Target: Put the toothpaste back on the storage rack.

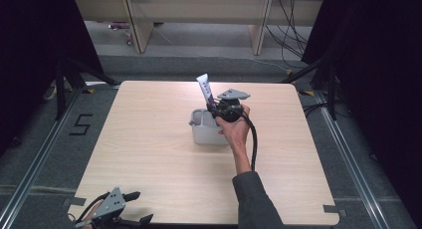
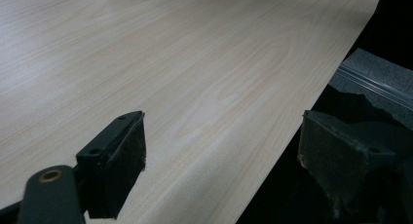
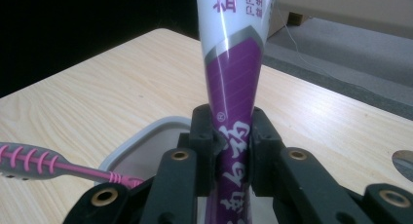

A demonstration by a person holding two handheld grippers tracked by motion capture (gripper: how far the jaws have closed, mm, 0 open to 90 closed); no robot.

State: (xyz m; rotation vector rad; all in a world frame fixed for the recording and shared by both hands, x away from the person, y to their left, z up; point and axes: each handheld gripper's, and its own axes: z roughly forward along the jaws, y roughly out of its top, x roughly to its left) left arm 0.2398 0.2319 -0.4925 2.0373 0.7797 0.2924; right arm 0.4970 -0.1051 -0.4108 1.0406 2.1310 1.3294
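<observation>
A white and purple toothpaste tube stands upright over a grey cup near the table's middle. My right gripper is shut on the tube's lower part. Up close, the tube is pinched between the right gripper jaws, just above the cup's rim. A pink and grey toothbrush leans out of the cup to the left. My left gripper rests at the table's front left corner; its jaws stand wide apart with nothing between them.
The light wooden table has rounded corners and black tape at its front corners. Dark floor surrounds it, with shelving legs and cables at the back. A black cable trails from the right gripper along the forearm.
</observation>
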